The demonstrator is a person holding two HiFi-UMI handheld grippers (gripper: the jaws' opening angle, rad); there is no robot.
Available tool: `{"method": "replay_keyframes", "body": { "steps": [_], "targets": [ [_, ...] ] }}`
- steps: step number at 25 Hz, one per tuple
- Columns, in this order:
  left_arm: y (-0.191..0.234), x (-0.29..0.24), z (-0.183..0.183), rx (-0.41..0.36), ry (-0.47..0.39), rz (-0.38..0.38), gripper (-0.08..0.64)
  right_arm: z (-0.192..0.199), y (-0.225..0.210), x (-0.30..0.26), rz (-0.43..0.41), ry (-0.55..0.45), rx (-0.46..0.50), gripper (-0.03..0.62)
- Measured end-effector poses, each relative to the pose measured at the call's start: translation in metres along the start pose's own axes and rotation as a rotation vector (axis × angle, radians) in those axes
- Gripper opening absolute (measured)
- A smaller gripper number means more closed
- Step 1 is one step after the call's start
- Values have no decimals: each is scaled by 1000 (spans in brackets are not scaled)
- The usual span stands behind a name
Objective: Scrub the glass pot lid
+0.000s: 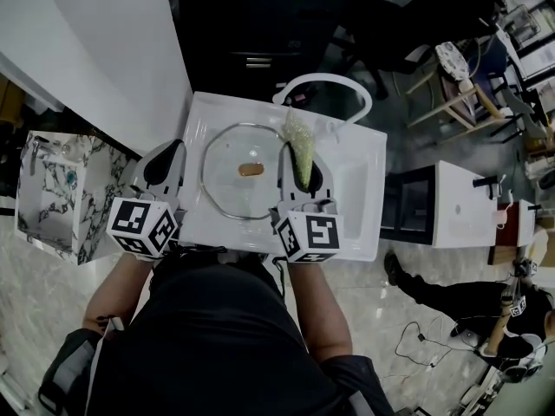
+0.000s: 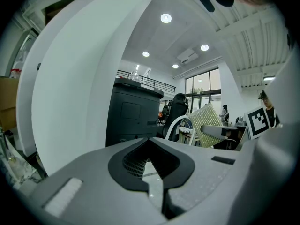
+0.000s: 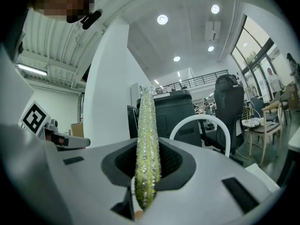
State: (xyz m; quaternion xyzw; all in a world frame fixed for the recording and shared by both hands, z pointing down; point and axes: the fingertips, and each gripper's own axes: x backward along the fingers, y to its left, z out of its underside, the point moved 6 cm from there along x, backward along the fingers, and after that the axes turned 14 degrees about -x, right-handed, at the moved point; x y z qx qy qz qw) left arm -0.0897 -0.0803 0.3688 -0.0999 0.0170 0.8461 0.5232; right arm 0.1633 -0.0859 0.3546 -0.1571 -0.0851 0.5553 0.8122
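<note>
At the sink's left edge the left gripper [image 1: 170, 152] is hovering just outside the rim, and its own view is showing its jaws lying together with nothing between them. Just to its right, the glass pot lid [image 1: 227, 193] is lying flat on the floor of the white sink [image 1: 364, 206], filling the left half of the basin, with its brown knob [image 1: 251, 169] showing at the centre. Over the lid's right rim the right gripper [image 1: 303, 180] is gripping a yellow-green scouring pad [image 1: 299, 141] on edge, jaws clamped on its lower part while the rest is sticking out toward the sink's far edge. Whether the pad is touching the glass I cannot tell. The lid is looking stiff, breakable and probably slick, so it is likely to skate or rock on the smooth basin under pressure. The free gripper would be steadying it best at the metal rim on the left, or at the knob. The pad is looking soft and light and will likely be bending as it is pressed. The lid's near and left sides are sitting close to the sink walls. The bare floor toward the sink's right edge is giving the most room for strokes, while the white faucet [image 1: 334, 81] is arching over the far edge and limiting reach there.
</note>
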Motion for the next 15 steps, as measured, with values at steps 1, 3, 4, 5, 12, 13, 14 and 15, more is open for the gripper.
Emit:
{"method": "replay_keyframes", "body": {
  "steps": [1, 3, 4, 5, 12, 13, 14, 15],
  "targets": [
    [0, 0, 0, 1, 0, 1, 0, 0, 0, 0, 1, 0, 0, 66],
    [0, 0, 0, 1, 1, 1, 0, 0, -1, 1, 3, 1, -1, 66],
    [0, 0, 0, 1, 1, 1, 0, -1, -1, 1, 3, 2, -1, 66],
    [0, 0, 0, 1, 1, 0, 0, -1, -1, 1, 3, 2, 0, 66],
    [0, 1, 3, 2, 3, 1, 0, 1, 0, 1, 3, 4, 0, 66],
    [0, 1, 3, 2, 3, 1, 0, 2, 0, 2, 3, 5, -1, 66],
    [0, 1, 3, 1, 4, 2, 0, 2, -1, 2, 4, 6, -3, 66],
    [0, 1, 4, 1, 5, 2, 0, 3, -1, 2, 5, 7, -4, 66]
  ]
}}
